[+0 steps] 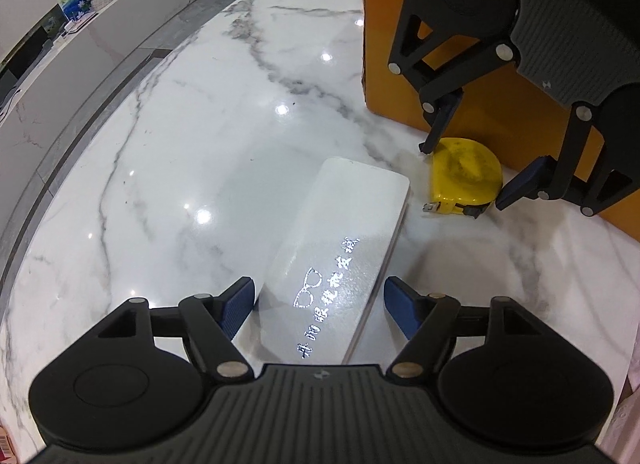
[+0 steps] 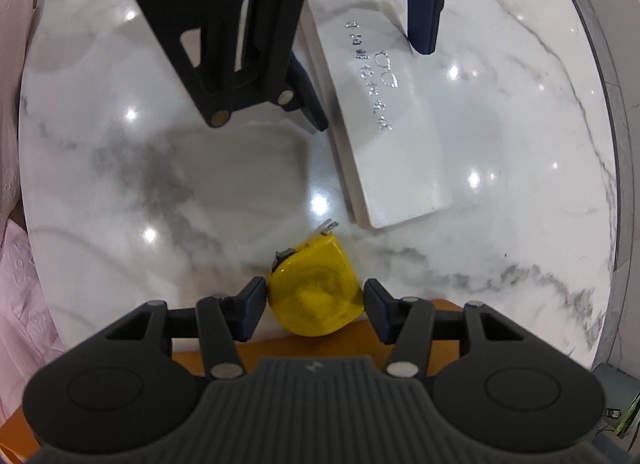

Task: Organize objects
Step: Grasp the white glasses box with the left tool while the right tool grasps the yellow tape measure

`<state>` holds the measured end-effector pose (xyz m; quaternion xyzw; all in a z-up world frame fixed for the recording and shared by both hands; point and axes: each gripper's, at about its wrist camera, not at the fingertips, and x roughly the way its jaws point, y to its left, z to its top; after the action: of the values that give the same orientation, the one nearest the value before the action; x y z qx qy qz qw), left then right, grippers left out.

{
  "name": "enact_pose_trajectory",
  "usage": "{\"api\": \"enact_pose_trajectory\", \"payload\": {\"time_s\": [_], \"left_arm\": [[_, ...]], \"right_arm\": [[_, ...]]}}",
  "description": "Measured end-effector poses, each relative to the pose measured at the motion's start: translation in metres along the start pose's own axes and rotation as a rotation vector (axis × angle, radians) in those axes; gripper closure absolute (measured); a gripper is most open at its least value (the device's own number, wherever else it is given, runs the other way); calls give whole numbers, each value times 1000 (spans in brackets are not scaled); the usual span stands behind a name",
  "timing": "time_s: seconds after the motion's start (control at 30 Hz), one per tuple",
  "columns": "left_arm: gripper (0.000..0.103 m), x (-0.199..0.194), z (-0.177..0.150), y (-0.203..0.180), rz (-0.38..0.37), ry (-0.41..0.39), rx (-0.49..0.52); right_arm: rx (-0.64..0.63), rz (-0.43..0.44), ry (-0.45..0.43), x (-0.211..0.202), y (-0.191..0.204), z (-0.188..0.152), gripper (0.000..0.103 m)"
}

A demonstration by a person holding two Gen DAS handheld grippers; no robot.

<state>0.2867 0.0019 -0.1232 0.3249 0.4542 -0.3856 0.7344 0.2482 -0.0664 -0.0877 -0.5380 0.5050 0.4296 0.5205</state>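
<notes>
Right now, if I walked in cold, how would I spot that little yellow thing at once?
Find the orange box on the marble table. At its foot lies the tape measure, between the open right gripper's fingers, not visibly pinched. It is small, rounded and bright yellow with a metal hook; the case beside it is long, flat and white.

Left gripper [image 1: 319,304] and right gripper [image 2: 315,310] — black linkages, silver rivets, ribbed grey bodies, blue pads [image 1: 239,302]; pink sleeve [image 2: 16,264].
</notes>
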Motion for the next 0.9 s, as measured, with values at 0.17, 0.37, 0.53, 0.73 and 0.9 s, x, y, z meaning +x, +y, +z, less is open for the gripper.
{"api": "enact_pose_trajectory", "payload": {"time_s": [0.17,0.37,0.53,0.73,0.9], "left_arm": [[18,6,1,1,3,8,-1],[16,8,4,4,-12,4,-27],[15,10,3,6,-23,4,-89],[20,2,-6,-7,-1,22,-132],[24,-12,-28,-24,2,64,-179]], "right_arm": [[16,3,1,4,-3,0,45],[45,13,-21,3,-6,-4,45],[80,17,-62,-1,-2,-9,46],[140,43,-124,-12,6,-19,46],[170,78,-196,-32,22,-30,46]]}}
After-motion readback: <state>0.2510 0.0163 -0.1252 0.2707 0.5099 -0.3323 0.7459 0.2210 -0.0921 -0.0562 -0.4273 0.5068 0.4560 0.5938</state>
